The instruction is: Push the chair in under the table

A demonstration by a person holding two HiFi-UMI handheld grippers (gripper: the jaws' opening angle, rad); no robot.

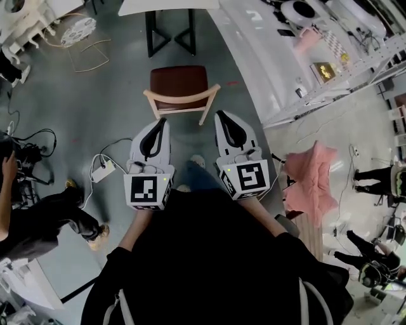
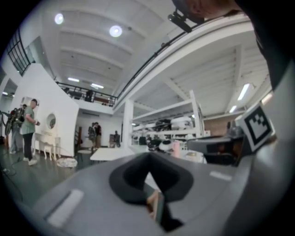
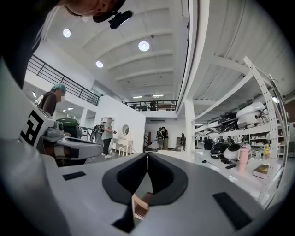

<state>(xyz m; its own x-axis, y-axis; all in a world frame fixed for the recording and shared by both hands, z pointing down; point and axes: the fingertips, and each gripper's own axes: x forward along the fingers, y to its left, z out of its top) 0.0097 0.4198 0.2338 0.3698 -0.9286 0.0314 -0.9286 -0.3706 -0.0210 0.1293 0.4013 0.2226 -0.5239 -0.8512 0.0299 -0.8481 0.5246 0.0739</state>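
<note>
**A:** Head view. Surroundings?

**B:** Grey floor. Desk (image 1: 170,5) at the top edge, white top on black legs. White shelving (image 1: 273,76) down the right side, loaded with gear. Pink cloth (image 1: 312,181) lower right. White power box (image 1: 103,170) with cables on the floor at left, and a bystander (image 1: 51,219) in dark trousers beyond it. All of these lie off to the sides of the line from chair to desk.

**A:** And the chair?

**B:** Chair (image 1: 179,86) has a wooden frame and a brown seat. It stands apart from the desk, seat toward the black legs, curved back rail toward the person. Left gripper (image 1: 162,120) and right gripper (image 1: 220,115) are side by side, tips just on the near side of that rail. Contact can't be told from here.

**A:** Left gripper view?

**B:** Fingers (image 2: 129,177) pressed together, nothing between them. A sliver of the chair's wood shows in the gap under them. The white desk top lies ahead, and a person in a green shirt (image 2: 28,129) stands far left.

**A:** Right gripper view?

**B:** Same here: fingers (image 3: 124,177) closed on each other, holding nothing. Pale wood and brown seat show just below the seam. The shelving is at right with a pink tumbler (image 3: 243,156) on it.
</note>
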